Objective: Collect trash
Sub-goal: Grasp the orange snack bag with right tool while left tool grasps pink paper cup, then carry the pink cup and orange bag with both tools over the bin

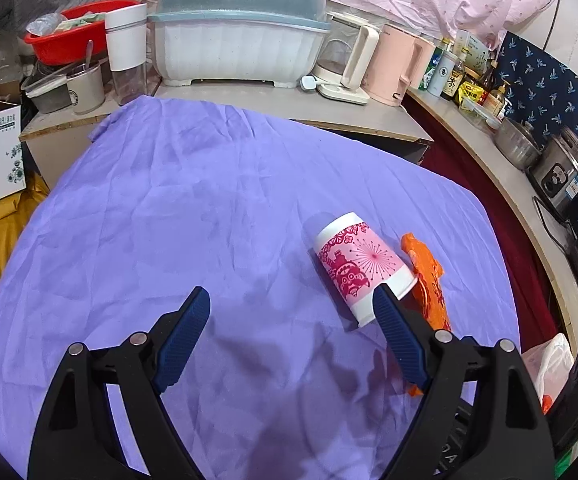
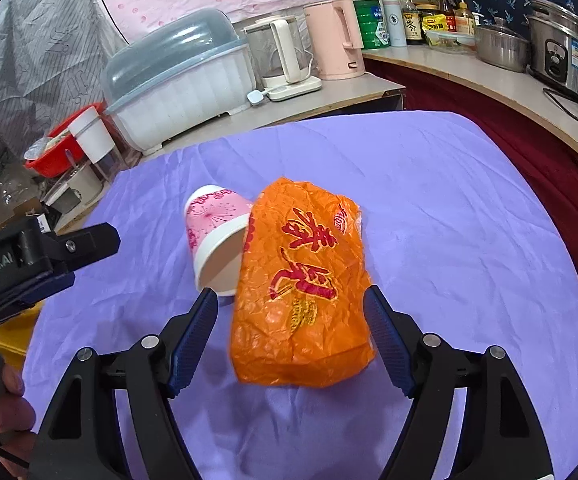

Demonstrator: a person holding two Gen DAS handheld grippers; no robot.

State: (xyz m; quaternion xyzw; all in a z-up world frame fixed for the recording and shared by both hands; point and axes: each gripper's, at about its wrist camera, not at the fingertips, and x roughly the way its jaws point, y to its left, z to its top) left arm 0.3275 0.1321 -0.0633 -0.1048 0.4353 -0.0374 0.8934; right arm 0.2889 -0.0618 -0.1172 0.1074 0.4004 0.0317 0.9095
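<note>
Both tongs spread, pinching nothing. We judge the bag (image 2: 301,280) light, crinkly; cup (image 2: 217,240) beside it crushable: grip sidewalls gently.

The right claw (image 2: 291,300) stands spread over an orange wrapper (image 2: 301,280) on the purple-clothed bench (image 2: 469,240); a tipped pink paper cup (image 2: 215,236) touches the wrapper's left edge

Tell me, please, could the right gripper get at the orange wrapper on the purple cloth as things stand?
Probably yes. The right gripper is open, with the orange wrapper lying between its fingers and nothing on top of it. The paper cup lies close against the wrapper's left edge and might get nudged.
</note>
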